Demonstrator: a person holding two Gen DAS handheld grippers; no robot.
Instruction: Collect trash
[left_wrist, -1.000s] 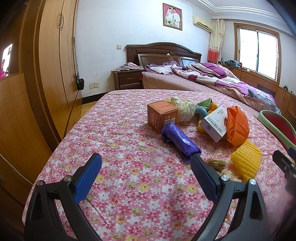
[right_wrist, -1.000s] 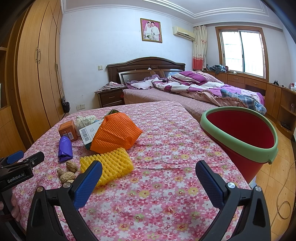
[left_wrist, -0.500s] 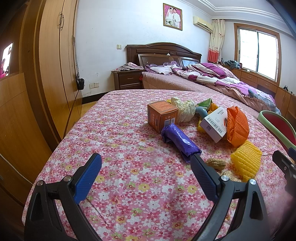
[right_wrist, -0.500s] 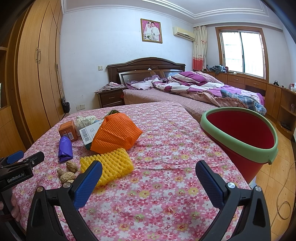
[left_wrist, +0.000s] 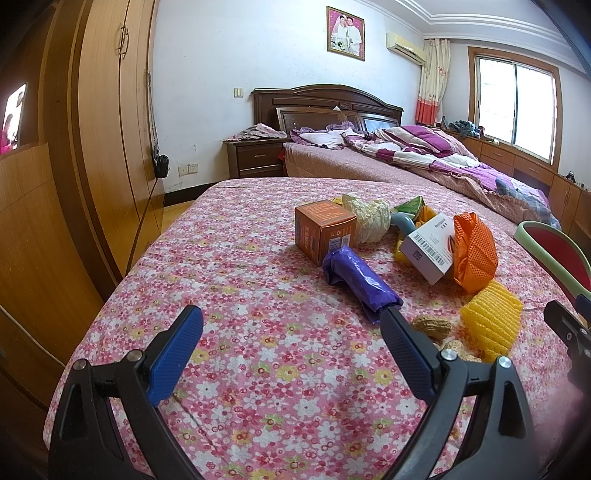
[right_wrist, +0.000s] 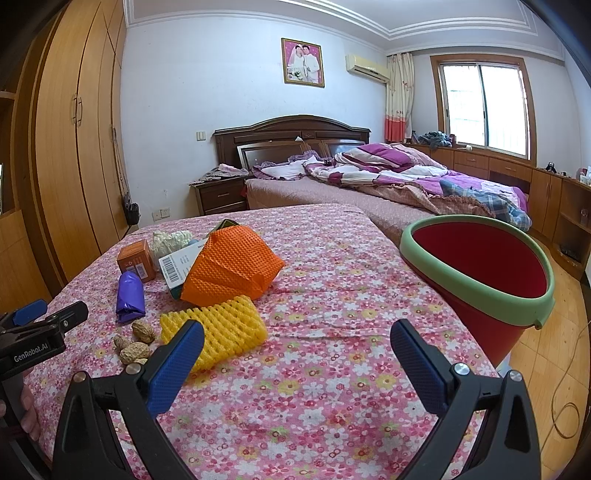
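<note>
Trash lies on a floral-covered table (left_wrist: 258, 332): an orange box (left_wrist: 323, 229), a purple wrapper (left_wrist: 358, 282), a white barcode box (left_wrist: 428, 247), orange foam net (left_wrist: 474, 253), yellow foam net (left_wrist: 491, 319), peanuts (left_wrist: 432, 326) and crumpled white paper (left_wrist: 369, 218). My left gripper (left_wrist: 291, 350) is open and empty, short of the purple wrapper. My right gripper (right_wrist: 295, 354) is open and empty, just right of the yellow foam net (right_wrist: 218, 328). A red bucket with a green rim (right_wrist: 480, 266) stands at the table's right edge.
A wooden wardrobe (left_wrist: 110, 147) runs along the left. A bed with purple bedding (right_wrist: 388, 177) and a nightstand (right_wrist: 218, 195) lie behind the table. Wooden floor with a cable (right_wrist: 565, 387) is at the right.
</note>
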